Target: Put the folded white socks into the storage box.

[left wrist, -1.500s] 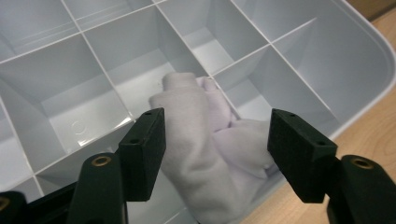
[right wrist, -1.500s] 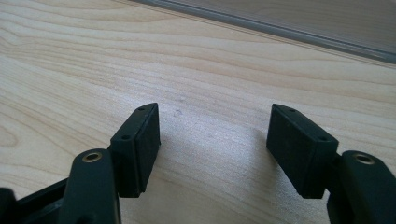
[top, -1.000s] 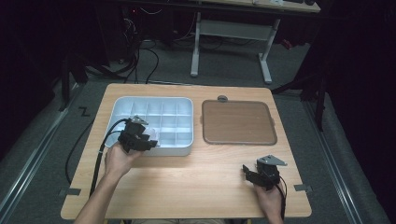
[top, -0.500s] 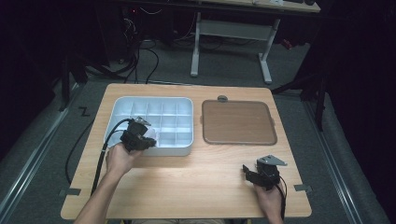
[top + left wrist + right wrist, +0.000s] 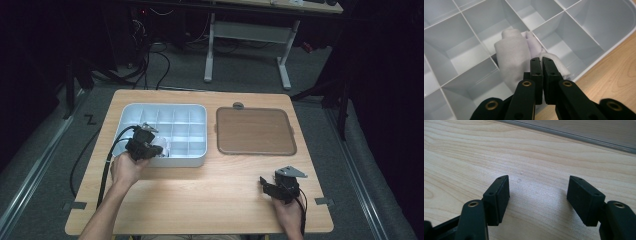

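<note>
fingers: left gripper (image 5: pixel 541 61) just closed, pinching white cloth (image 5: pixel 512 57) | in divided tray (image 5: pixel 464 50)

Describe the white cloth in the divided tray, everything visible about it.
The white cloth is a soft, crumpled piece of plain fabric, loosely rolled and folded on itself. It lies in the grey divided tray, draped over a divider between compartments near the tray's front edge. The left hand-held gripper has its jaws shut on the cloth's near fold, having just closed there. Nothing else touches it apart from the tray's walls and floor. In the high view it shows as a pale patch beside the gripper.
</note>
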`<action>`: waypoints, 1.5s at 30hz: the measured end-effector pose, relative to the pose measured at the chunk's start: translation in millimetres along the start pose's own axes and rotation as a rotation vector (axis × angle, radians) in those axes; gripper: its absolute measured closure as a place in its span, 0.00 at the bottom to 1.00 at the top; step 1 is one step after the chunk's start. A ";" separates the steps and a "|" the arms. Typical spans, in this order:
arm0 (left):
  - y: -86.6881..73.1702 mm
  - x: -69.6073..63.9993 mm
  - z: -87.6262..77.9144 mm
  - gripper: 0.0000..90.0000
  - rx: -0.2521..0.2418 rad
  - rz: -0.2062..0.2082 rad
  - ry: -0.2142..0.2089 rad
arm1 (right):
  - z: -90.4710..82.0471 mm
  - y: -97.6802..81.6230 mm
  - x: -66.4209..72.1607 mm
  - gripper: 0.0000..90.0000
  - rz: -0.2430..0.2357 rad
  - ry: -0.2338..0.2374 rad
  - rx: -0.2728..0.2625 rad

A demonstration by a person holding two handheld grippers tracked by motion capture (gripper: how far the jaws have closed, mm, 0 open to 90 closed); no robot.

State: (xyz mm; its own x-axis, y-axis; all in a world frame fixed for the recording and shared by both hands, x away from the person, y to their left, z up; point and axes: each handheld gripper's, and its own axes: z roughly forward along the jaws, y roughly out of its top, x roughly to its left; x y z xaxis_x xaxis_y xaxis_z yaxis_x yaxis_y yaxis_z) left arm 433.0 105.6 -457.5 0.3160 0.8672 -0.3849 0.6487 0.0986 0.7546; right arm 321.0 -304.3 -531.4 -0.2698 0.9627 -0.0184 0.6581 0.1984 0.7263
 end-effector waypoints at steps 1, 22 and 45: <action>-0.2 0.6 0.8 0.98 0.001 0.003 0.008 | 0.0 0.0 0.0 0.39 0.000 0.000 0.000; -2.0 17.2 23.4 0.98 0.070 -0.047 0.062 | 0.0 0.0 0.1 0.39 0.000 0.000 0.000; -10.1 15.9 28.9 0.96 0.072 -0.090 0.085 | 0.0 0.0 0.2 0.39 0.001 0.000 0.000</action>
State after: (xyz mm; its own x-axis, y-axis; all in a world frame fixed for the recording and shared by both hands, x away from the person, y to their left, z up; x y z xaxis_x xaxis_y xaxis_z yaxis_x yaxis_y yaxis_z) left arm 451.5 104.3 -486.6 0.1963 0.8951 -0.4003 0.7205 0.1452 0.6781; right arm 320.9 -304.1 -531.4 -0.2693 0.9629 -0.0181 0.6583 0.1978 0.7263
